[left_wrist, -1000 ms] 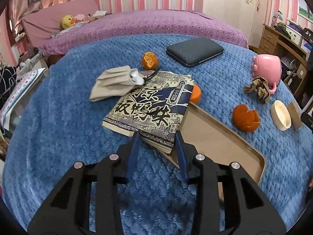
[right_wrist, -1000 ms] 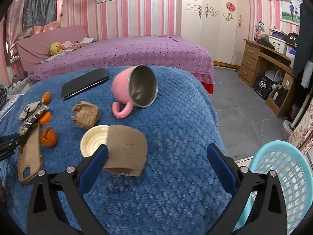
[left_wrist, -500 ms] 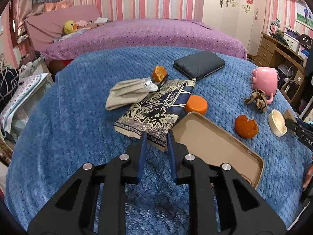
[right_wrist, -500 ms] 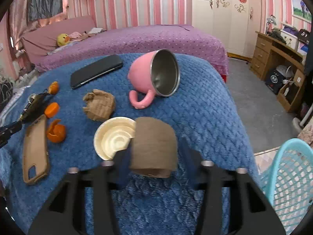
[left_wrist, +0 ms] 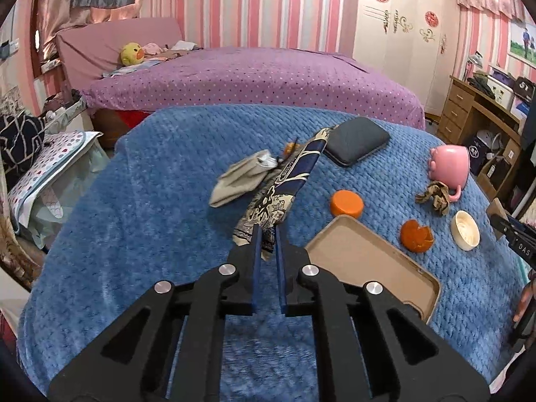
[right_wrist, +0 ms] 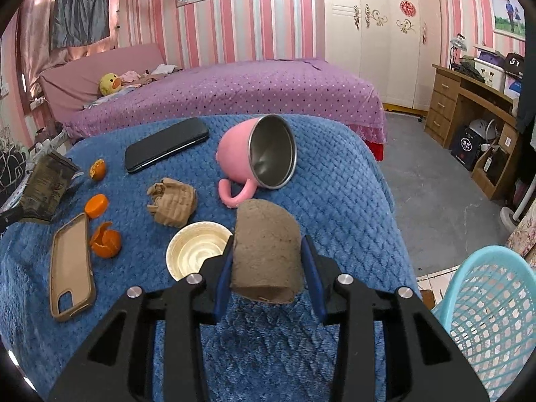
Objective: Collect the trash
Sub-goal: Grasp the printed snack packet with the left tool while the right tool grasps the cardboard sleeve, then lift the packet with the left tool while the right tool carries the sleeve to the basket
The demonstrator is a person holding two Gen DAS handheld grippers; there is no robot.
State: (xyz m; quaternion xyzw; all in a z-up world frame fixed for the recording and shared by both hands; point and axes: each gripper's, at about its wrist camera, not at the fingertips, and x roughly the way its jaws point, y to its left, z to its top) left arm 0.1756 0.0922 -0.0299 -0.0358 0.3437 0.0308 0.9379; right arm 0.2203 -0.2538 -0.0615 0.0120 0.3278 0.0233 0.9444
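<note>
Pink-striped walls and a purple bed lie behind a surface covered by a blue quilted blanket [left_wrist: 140,207], on which trash and keepsakes are mixed. Two pieces of trash are already gripped. The left gripper [left_wrist: 267,234] has just been closing and is now clamped on the near corner of a printed paper bag [left_wrist: 284,184], which is lifted edge-on above the blanket's middle. The right gripper [right_wrist: 266,261] is clamped on a brown cardboard tube [right_wrist: 266,248] near the blanket's right edge, beside a cream bowl-shaped lid [right_wrist: 197,249].

The bag is pinched by only a small corner, so it is judged likely to slip or tear free if swung quickly. A beige cloth [left_wrist: 243,181] lies against it and might be dragged along, as might the small orange peel [left_wrist: 289,147] at its far end. The tube looks soft and slightly flattened between the jaws; a harder squeeze could be expected to crush it, a looser one to drop it onto the blanket.

A light blue basket [right_wrist: 489,311] stands on the floor beyond the blanket's right edge, low and partly out of view, so a release made too early would probably land trash on the floor. The pink mug [right_wrist: 258,154], lying on its side just behind the tube, could be knocked by a careless swing. The phone case [right_wrist: 70,271] and dark phone [right_wrist: 167,149] ought not to be mistaken for trash. Orange peels [right_wrist: 105,239] and a crumpled paper wad [right_wrist: 172,202] remain to be gathered.
</note>
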